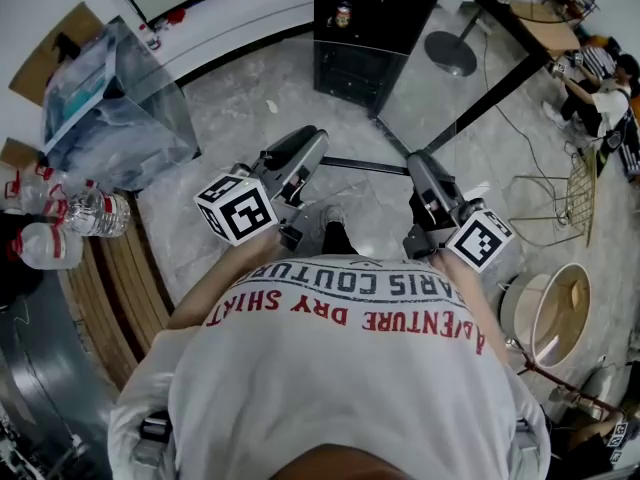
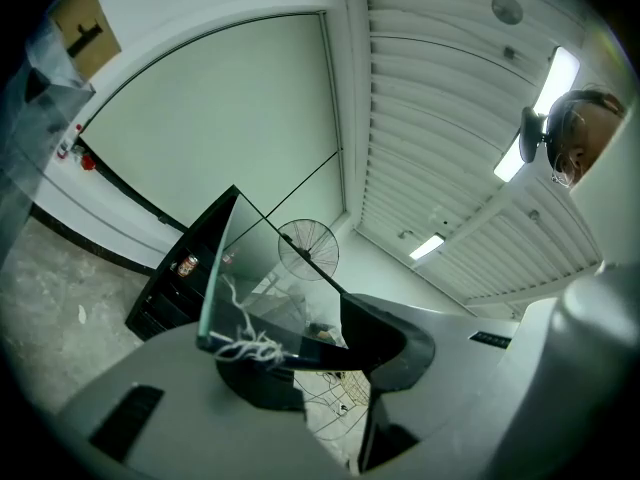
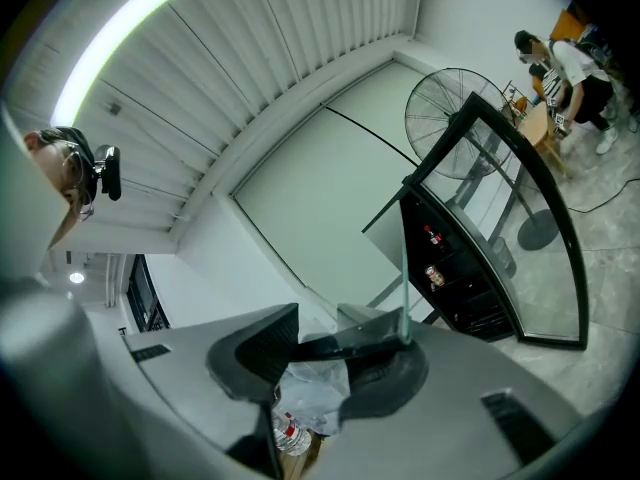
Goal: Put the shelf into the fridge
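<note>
I hold a clear glass shelf [image 1: 365, 164] between both grippers; from the head view only its dark edge shows, running from one jaw to the other. My left gripper [image 1: 308, 148] is shut on the shelf's left end and my right gripper [image 1: 418, 168] on its right end. In the left gripper view the pane [image 2: 260, 268] rises tilted from the gripper [image 2: 300, 353], with white string [image 2: 245, 343] at its corner. In the right gripper view the pane's edge [image 3: 403, 268] stands upright in the gripper [image 3: 340, 353]. The black fridge [image 1: 375, 28] stands open ahead, with cans inside.
The fridge's glass door [image 1: 480, 68] swings open to the right. A clear plastic bag [image 1: 115, 108] and water bottles [image 1: 80, 213] lie at the left. A fan base [image 1: 450, 53], a wire rack [image 1: 580, 193], a round tub [image 1: 555, 313] and seated people [image 1: 600, 78] are at the right.
</note>
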`<state>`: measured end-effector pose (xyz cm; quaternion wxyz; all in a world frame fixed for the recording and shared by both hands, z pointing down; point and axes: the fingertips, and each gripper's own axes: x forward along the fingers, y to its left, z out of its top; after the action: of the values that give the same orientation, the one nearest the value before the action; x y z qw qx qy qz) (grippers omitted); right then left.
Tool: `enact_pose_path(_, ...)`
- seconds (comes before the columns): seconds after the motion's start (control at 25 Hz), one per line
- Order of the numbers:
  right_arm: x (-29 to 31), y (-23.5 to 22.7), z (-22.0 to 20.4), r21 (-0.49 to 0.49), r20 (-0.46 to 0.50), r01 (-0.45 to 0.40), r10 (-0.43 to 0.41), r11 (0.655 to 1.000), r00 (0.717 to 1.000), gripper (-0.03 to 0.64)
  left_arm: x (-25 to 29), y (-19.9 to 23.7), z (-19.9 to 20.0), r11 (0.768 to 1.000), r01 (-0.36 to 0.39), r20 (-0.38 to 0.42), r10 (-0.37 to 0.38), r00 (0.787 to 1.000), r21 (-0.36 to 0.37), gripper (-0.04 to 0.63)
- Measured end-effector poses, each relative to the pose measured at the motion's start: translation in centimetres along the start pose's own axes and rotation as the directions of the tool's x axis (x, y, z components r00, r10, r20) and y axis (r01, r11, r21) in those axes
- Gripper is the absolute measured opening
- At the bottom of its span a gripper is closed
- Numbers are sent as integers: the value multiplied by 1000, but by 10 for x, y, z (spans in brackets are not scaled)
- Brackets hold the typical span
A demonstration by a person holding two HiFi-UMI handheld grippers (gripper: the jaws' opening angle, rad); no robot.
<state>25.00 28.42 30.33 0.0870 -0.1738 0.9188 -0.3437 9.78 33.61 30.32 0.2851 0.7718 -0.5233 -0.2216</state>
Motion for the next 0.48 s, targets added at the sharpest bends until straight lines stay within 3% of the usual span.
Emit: enact_pose_path(0.48,88,-98,54,70,-26,22,-20,997,999,121,109,77,42,999,-47,-37,46,998,-26,123)
